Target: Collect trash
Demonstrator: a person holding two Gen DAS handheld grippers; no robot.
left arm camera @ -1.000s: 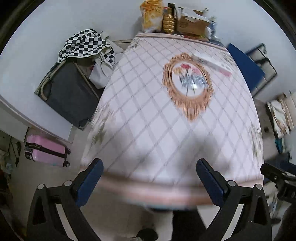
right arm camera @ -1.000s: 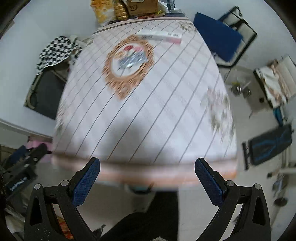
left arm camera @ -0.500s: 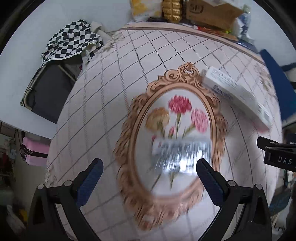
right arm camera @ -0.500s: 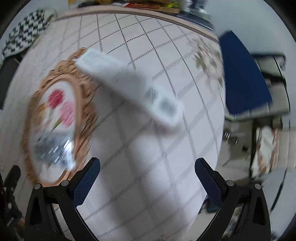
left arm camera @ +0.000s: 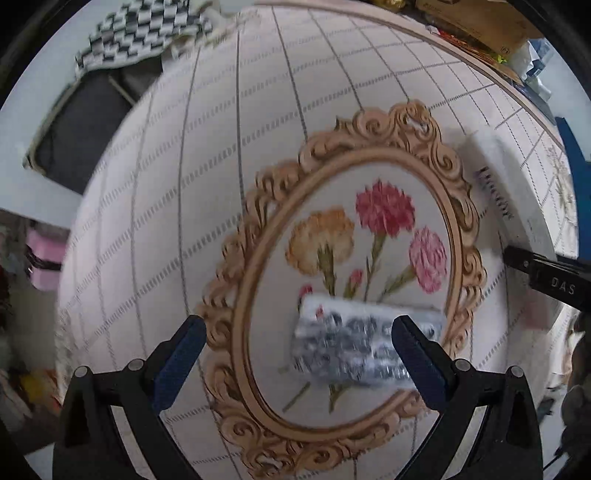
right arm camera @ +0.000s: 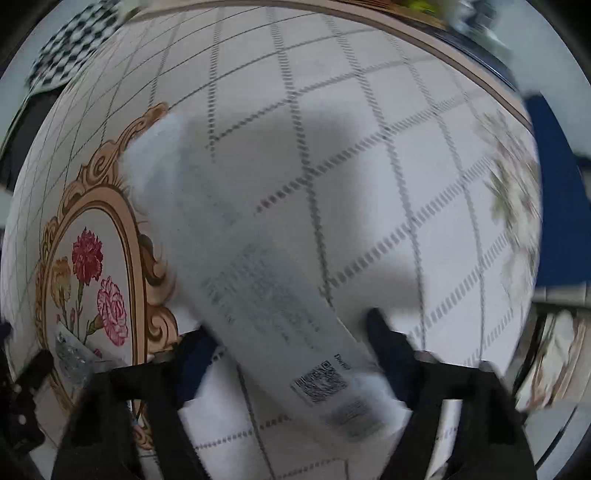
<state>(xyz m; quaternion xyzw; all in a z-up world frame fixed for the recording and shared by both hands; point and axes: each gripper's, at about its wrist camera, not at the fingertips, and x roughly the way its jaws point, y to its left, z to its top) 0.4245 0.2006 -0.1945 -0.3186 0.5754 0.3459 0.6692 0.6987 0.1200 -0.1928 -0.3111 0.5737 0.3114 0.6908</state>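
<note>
A crumpled silver foil wrapper [left arm camera: 354, 350] lies on the flower medallion of the tablecloth [left arm camera: 221, 166]. My left gripper [left arm camera: 295, 336] points straight down just above it, open, and the wrapper sits between the blue fingers, close to the right one. A long white carton [right arm camera: 258, 280] with a printed code label lies diagonally on the cloth. My right gripper [right arm camera: 288, 332] straddles its near end with the jaws closing; a small gap still shows at the right finger. The wrapper [right arm camera: 74, 354] also shows at the right wrist view's lower left, and the carton [left arm camera: 513, 184] at the left wrist view's right edge.
A cardboard box [left arm camera: 480, 18] and packets stand along the table's far edge. Off the table's left side are a checkered cloth [left arm camera: 140, 33], a dark bag [left arm camera: 85, 129] and a pink case [left arm camera: 40, 258]. A blue chair [right arm camera: 554, 184] stands to the right.
Both grippers came from the table's near edge to low over its middle. The left now frames the wrapper. The right's jaws have narrowed around the white carton.
</note>
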